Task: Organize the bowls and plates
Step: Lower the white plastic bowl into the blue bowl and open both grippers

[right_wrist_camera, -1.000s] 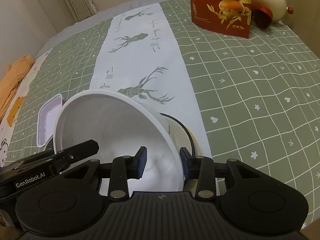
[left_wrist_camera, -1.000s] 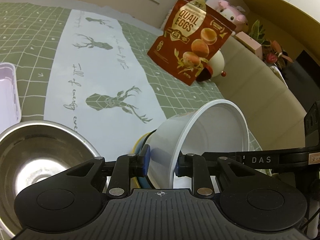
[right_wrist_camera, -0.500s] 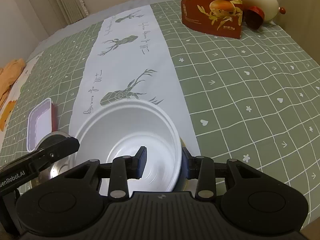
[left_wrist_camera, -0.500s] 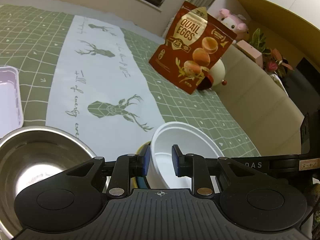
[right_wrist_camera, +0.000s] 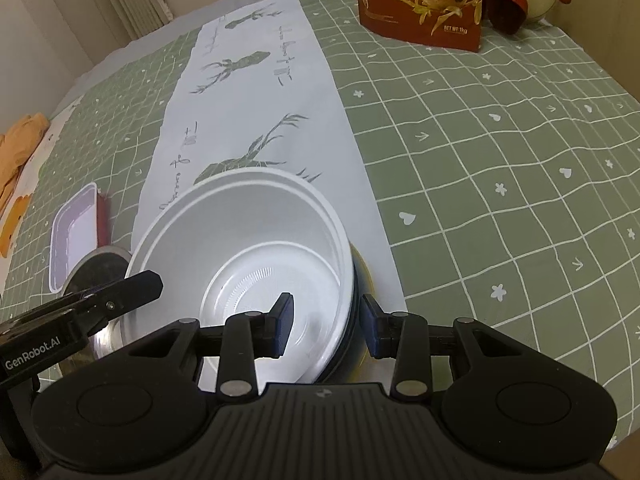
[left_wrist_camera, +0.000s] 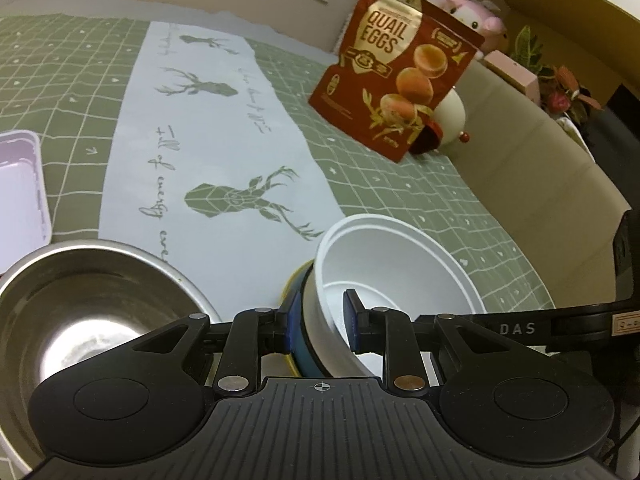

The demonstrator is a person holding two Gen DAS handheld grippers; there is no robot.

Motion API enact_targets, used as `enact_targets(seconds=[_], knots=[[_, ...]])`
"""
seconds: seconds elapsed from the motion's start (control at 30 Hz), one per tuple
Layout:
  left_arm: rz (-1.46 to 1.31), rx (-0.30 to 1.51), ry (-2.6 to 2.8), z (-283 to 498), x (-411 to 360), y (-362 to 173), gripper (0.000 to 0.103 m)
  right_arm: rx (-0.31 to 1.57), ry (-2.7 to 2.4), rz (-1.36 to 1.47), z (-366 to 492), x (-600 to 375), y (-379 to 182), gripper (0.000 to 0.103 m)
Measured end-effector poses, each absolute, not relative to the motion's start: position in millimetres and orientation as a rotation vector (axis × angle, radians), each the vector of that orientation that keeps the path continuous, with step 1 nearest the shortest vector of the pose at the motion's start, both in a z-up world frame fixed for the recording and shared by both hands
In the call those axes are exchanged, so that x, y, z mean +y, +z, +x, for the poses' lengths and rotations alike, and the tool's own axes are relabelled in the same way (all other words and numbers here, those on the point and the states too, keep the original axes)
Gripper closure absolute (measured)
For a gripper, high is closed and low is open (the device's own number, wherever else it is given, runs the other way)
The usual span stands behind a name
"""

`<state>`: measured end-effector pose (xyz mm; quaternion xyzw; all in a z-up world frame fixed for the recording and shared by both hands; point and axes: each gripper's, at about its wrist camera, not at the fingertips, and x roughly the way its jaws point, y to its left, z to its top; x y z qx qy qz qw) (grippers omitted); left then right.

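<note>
Sitting upright on the table, the white bowl [right_wrist_camera: 256,256] has opposite rim walls pinched by each hand-held gripper [right_wrist_camera: 325,328].

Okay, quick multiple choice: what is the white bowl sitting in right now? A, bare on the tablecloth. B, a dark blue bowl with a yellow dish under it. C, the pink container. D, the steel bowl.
B: the white bowl is nested in a dark blue bowl over a yellow dish, while the steel bowl and pink container stand apart to one side.
</note>
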<state>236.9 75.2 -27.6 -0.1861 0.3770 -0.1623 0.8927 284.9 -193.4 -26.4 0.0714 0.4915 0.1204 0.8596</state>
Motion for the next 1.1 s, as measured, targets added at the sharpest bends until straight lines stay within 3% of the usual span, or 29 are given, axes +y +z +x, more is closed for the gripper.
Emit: enact_targets(seconds=[0.43,1.1], knots=[[-0.459,0.731,-0.410,233,82,-20,0.079,1.013,0.267,0.167,283,-196,-26,0.067],[-0.398,0.828,-0.336,242,76,-34,0.079,1.006,0.304,0.223,283,-206,-30,0.067]])
